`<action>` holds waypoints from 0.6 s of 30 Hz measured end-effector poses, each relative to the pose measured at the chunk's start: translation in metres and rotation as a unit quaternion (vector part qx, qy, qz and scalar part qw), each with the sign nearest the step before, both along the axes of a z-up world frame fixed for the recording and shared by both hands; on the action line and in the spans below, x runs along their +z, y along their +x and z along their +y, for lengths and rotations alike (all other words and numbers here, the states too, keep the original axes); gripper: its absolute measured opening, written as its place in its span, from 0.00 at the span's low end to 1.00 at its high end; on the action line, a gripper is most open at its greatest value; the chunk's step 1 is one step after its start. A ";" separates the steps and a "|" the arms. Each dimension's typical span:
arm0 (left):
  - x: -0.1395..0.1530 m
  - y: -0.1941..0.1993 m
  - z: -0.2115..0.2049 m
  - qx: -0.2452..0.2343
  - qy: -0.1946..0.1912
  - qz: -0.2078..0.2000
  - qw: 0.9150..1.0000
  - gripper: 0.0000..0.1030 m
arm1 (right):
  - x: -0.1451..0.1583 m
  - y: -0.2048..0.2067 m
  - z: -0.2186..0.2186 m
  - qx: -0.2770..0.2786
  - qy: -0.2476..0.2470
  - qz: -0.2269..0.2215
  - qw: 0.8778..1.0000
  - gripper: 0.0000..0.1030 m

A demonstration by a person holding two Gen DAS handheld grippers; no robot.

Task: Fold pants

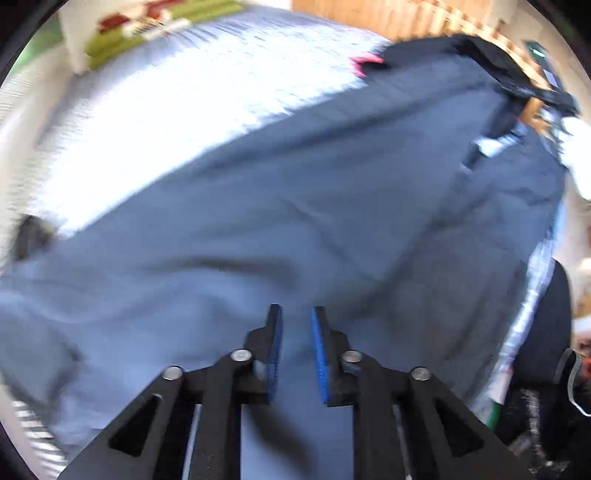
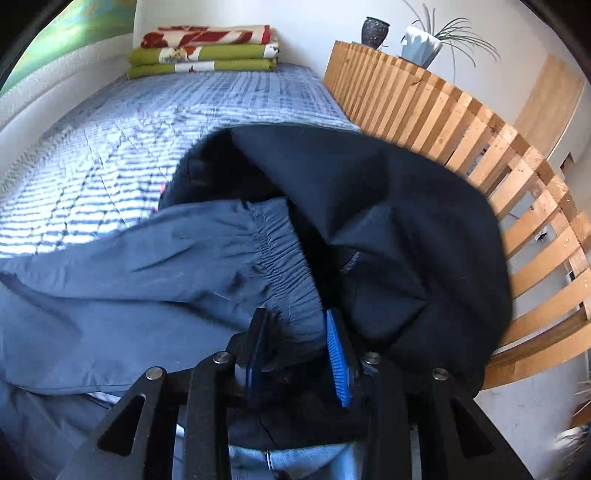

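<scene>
Blue-grey pants point(image 1: 295, 206) lie spread across the bed in the blurred left wrist view. My left gripper point(image 1: 296, 317) hovers just above the cloth, open with a narrow gap and nothing pinched between its blue pads point(image 1: 321, 354). In the right wrist view the elastic waistband point(image 2: 284, 258) of the pants point(image 2: 147, 266) runs in between the fingers of my right gripper point(image 2: 295, 314), which is shut on it. Dark navy fabric point(image 2: 388, 221) bulges over the waistband to the right. I cannot tell whether it is the pants' lining or another garment.
The bed carries a blue-and-white striped quilt point(image 2: 129, 122), with folded green and red blankets point(image 2: 203, 48) at its far end. A wooden slatted rail point(image 2: 443, 122) runs along the right side, topped by a vase point(image 2: 375, 31) and a potted plant point(image 2: 421, 46). A person's jeans point(image 2: 295, 461) show below.
</scene>
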State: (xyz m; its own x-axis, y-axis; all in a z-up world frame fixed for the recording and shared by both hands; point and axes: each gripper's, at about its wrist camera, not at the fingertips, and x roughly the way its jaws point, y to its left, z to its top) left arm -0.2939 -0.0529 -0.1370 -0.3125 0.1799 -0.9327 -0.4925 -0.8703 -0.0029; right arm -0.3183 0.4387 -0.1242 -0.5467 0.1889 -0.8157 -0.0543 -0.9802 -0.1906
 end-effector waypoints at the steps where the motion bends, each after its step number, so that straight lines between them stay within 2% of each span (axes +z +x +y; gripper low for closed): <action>1: 0.009 -0.008 -0.013 0.013 -0.018 0.019 1.000 0.24 | 0.009 0.003 0.000 -0.002 -0.004 0.011 1.000 0.34; 3: 0.025 -0.024 -0.033 0.036 -0.048 0.047 0.997 0.25 | 0.028 0.008 -0.006 0.017 0.009 0.037 0.999 0.34; 5: 0.036 -0.048 -0.061 0.076 -0.058 0.062 0.993 0.26 | 0.045 0.009 -0.026 0.076 0.030 0.058 0.995 0.34; 6: 0.040 -0.059 -0.074 0.097 -0.060 0.067 0.991 0.28 | 0.051 0.007 -0.042 0.114 0.046 0.065 0.990 0.37; 8: 0.045 -0.077 -0.102 0.140 -0.051 0.068 0.986 0.29 | 0.054 0.001 -0.074 0.175 0.073 0.067 0.980 0.49; 9: 0.047 -0.084 -0.119 0.158 -0.040 0.066 0.984 0.29 | 0.051 -0.002 -0.090 0.206 0.080 0.060 0.973 0.56; 10: 0.047 -0.092 -0.130 0.172 -0.033 0.064 0.982 0.29 | 0.045 -0.010 -0.108 0.240 0.085 0.048 0.966 0.57; 13: 0.045 -0.098 -0.161 0.196 -0.034 0.062 0.978 0.29 | 0.016 -0.031 -0.167 0.331 0.114 0.004 0.937 0.57; 18: 0.030 -0.099 -0.176 0.212 -0.045 0.046 0.975 0.29 | -0.037 -0.050 -0.241 0.419 0.168 -0.038 0.891 0.58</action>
State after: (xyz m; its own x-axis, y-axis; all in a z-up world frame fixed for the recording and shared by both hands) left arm -0.3928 -0.2292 -0.1070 -0.4239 -0.0658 -0.9033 -0.0822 -0.9904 0.1107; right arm -0.3683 0.1979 -0.1615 -0.5554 -0.0194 -0.8314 0.6964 -0.5572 -0.4522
